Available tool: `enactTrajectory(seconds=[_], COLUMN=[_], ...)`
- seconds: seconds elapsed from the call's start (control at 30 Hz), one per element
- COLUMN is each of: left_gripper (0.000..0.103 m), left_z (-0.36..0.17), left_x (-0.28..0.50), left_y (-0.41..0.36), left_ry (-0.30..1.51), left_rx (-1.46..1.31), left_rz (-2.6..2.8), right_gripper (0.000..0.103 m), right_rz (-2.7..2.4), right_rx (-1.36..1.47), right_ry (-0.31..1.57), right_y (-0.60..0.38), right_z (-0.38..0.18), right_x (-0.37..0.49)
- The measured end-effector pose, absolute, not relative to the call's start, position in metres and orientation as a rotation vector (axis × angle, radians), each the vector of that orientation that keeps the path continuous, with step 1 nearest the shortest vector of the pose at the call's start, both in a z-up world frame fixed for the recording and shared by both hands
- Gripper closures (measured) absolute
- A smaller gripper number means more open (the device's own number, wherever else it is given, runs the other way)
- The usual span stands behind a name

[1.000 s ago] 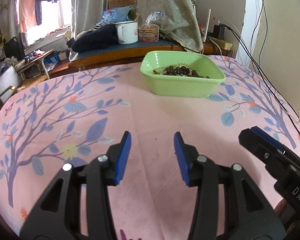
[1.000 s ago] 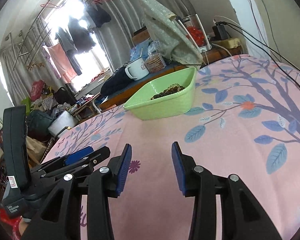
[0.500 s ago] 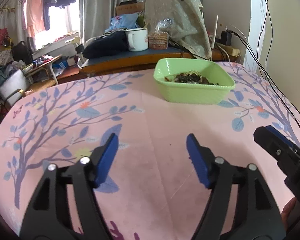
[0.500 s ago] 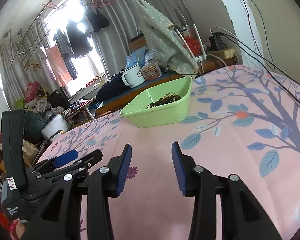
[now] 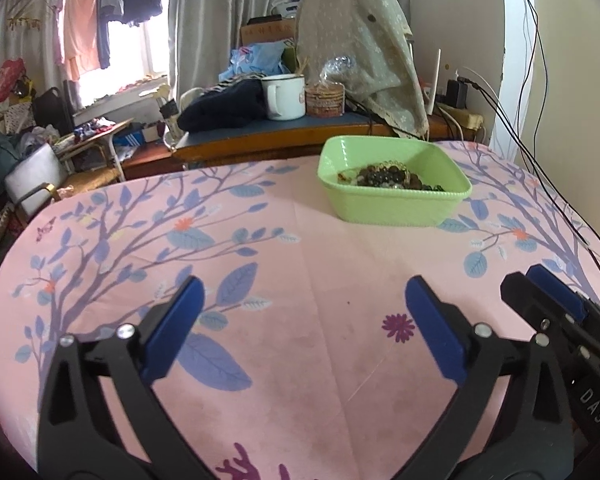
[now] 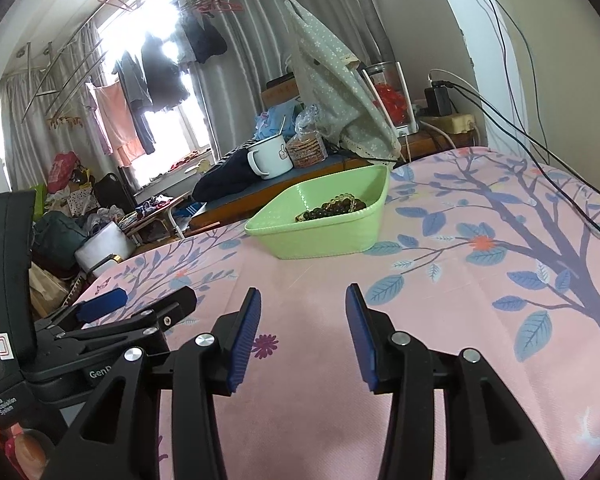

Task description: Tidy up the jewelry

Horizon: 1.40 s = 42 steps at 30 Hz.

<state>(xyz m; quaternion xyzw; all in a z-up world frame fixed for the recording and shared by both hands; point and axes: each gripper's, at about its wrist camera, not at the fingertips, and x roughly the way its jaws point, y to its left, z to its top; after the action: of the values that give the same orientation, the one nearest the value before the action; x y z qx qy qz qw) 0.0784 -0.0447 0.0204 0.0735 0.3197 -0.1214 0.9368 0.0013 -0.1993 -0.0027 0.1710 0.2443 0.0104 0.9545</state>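
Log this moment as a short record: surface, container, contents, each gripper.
surface: table with pink tree-print cloth
container: green tray, at the cloth's far side
contents: beaded bracelets piled inside the tray
left gripper: jaws wide, have just been opening, nothing between them
right gripper: jaws narrower but apart, have just opened slightly, nothing between them
loose jewelry on cloth: none visible

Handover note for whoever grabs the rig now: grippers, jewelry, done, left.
Left gripper: jaws have just been opening, now wide, nothing between them.
Right gripper: open, narrower, empty.
Both hover over the pink tablecloth, short of the green tray.
Beaded jewelry lies heaped in the tray.
Done: no loose pieces seen on the cloth.
Left: unclear; check for stray pieces outside the views.
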Motion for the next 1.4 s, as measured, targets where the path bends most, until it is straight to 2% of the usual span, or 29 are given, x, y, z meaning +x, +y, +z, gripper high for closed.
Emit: enactTrajectory(seconds=[0.43, 0.77, 1.4], left_gripper=[0.006, 0.006, 0.006], left_z=[0.023, 0.034, 0.037], left_x=[0.078, 0.068, 0.066], left_y=[-0.045, -0.041, -0.037], left_ry=[0.651, 0.576, 0.551], left_rx=[0.154, 0.148, 0.139], left_rz=[-0.235, -0.219, -0.169], right_gripper=[0.078, 0.077, 0.077], right_rz=[-0.019, -0.028, -0.021], right_rx=[0.345, 0.342, 0.347], right_ry=[0.484, 0.482, 0.481], right_y=[-0.201, -0.199, -0.196], right_z=[-0.002, -0.001, 0.001], right_x=[-0.003, -0.007, -0.009])
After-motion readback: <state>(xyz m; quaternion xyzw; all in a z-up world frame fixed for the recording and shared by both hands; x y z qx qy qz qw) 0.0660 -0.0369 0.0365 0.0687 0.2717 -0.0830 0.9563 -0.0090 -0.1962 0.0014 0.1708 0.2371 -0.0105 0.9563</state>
